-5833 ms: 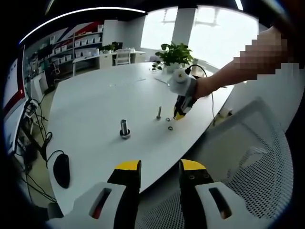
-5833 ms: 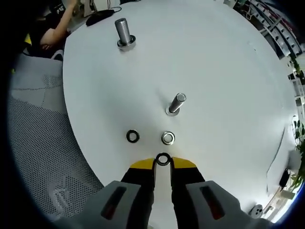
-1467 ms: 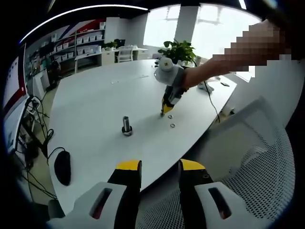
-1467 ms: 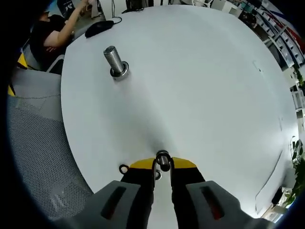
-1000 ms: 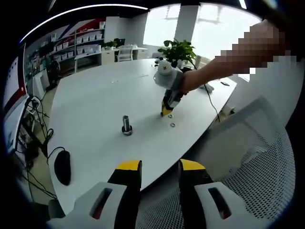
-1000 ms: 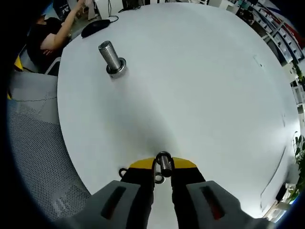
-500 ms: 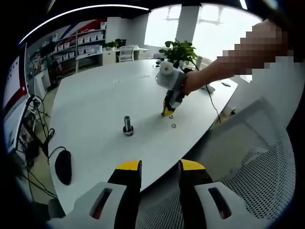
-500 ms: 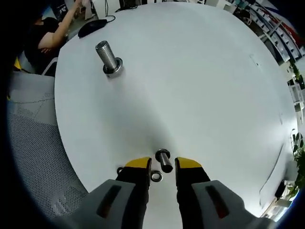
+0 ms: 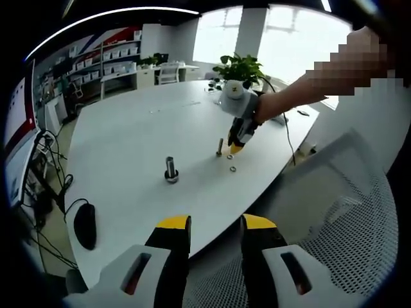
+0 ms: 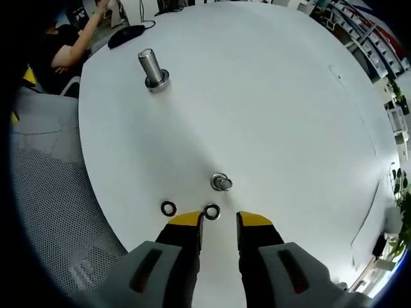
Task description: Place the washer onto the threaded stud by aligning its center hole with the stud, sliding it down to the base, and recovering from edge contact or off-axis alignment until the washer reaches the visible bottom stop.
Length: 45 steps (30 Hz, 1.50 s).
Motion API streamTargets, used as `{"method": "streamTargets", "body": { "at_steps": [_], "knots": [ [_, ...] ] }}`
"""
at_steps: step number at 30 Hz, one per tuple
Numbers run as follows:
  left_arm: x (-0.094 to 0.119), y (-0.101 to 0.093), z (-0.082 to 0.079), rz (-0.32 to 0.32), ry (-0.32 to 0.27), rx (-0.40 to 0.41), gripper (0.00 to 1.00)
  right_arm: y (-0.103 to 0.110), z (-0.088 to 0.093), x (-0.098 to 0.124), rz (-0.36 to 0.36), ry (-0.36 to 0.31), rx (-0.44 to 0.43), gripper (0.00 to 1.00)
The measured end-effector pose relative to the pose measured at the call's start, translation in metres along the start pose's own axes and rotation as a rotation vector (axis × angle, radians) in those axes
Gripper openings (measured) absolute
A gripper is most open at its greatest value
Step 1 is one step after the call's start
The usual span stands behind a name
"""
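- Threaded stud (image 10: 221, 182): upright on white tabletop (image 10: 289, 115); washer apparently seated at its base.
- Right gripper (image 10: 218, 221): just beside stud, jaws parted, empty.
- Two loose washers (image 10: 210, 211) (image 10: 168, 208): near stud.
- Left gripper (image 9: 215, 226): well apart, jaws parted, empty.

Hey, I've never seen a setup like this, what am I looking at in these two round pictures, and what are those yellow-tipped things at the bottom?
Those are hand-held tools, not a robot. A person holds a two-jaw gripper in each hand, and each carries a fisheye camera looking out along its jaws, hence the round pictures.

In the left gripper view, the left gripper hangs open near the edge of a white table, beside a mesh chair. Farther off you see the right gripper in the person's hand.

The right gripper view looks down over its own open, empty jaws. On the table stand a small threaded stud and a larger bolt. Two loose washers lie near the jaw tips: a dark one and a silvery one. Whether a washer sits on the stud I cannot tell.
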<state>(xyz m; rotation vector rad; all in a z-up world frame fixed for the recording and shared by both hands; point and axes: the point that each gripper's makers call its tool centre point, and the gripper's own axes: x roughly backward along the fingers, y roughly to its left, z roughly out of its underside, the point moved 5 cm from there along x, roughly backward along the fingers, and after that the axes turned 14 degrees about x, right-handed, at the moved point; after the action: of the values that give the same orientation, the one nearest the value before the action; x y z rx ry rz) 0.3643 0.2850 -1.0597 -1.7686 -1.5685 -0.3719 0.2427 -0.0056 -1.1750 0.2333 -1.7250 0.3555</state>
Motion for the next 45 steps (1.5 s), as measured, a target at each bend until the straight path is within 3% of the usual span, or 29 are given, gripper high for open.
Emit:
{"method": "streamTargets", "body": {
  "at_steps": [3,5,11,19,27,45],
  "knots": [
    [0.0,0.0,0.0,0.0,-0.002,0.0,0.29,0.003,0.004,-0.006,-0.003,0.0,-0.012,0.24],
    [0.0,0.0,0.0,0.001,-0.003,0.001,0.29,0.018,0.002,0.002,-0.005,0.002,-0.021,0.24],
    [0.0,0.0,0.0,0.003,0.0,0.001,0.29,0.011,0.006,-0.009,-0.008,-0.002,-0.027,0.24],
    [0.0,0.0,-0.001,0.007,-0.003,0.003,0.29,0.014,-0.001,-0.005,-0.008,-0.016,-0.038,0.24],
    [0.001,-0.001,-0.002,0.008,-0.009,0.006,0.29,0.013,0.01,-0.016,-0.016,-0.017,-0.05,0.25],
    [0.001,-0.001,-0.002,0.006,-0.008,0.007,0.29,0.015,0.003,-0.018,-0.022,-0.051,-0.06,0.25]
  ]
}}
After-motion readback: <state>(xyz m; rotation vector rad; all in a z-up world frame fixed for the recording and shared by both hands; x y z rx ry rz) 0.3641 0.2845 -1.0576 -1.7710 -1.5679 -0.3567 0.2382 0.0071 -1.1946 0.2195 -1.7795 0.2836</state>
